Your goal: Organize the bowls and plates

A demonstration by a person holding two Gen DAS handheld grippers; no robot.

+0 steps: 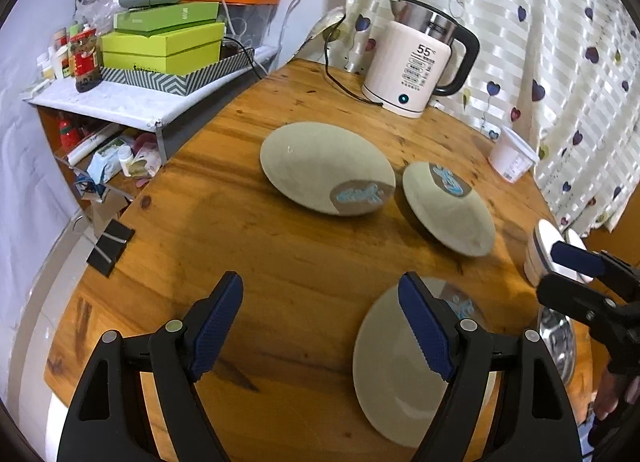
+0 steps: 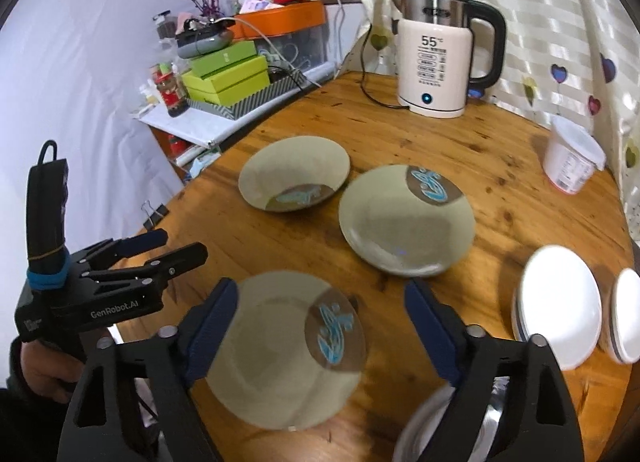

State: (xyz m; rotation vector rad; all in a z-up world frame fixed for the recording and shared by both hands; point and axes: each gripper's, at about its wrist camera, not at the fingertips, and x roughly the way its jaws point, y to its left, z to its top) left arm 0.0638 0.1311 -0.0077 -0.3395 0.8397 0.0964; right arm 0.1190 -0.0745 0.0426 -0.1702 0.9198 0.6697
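Observation:
Three beige plates with a blue fish mark lie on the round wooden table (image 1: 208, 230): a far one (image 1: 326, 168) (image 2: 294, 172), a middle one (image 1: 448, 208) (image 2: 406, 220) and a near one (image 1: 400, 362) (image 2: 286, 346). Two white bowls (image 2: 560, 302) (image 2: 628, 314) stand at the right. A steel bowl (image 1: 558, 336) sits at the near right edge. My left gripper (image 1: 320, 326) is open and empty above the table, its right finger over the near plate. My right gripper (image 2: 320, 326) is open and empty above the near plate; it also shows in the left wrist view (image 1: 568, 274).
A white electric kettle (image 1: 420, 62) (image 2: 440, 58) with its cord stands at the table's back. A white tub (image 1: 512, 154) (image 2: 572, 158) stands by the curtain. A cluttered side shelf with green boxes (image 1: 160, 42) sits left of the table. Binder clips (image 1: 110, 248) lie at the left edge.

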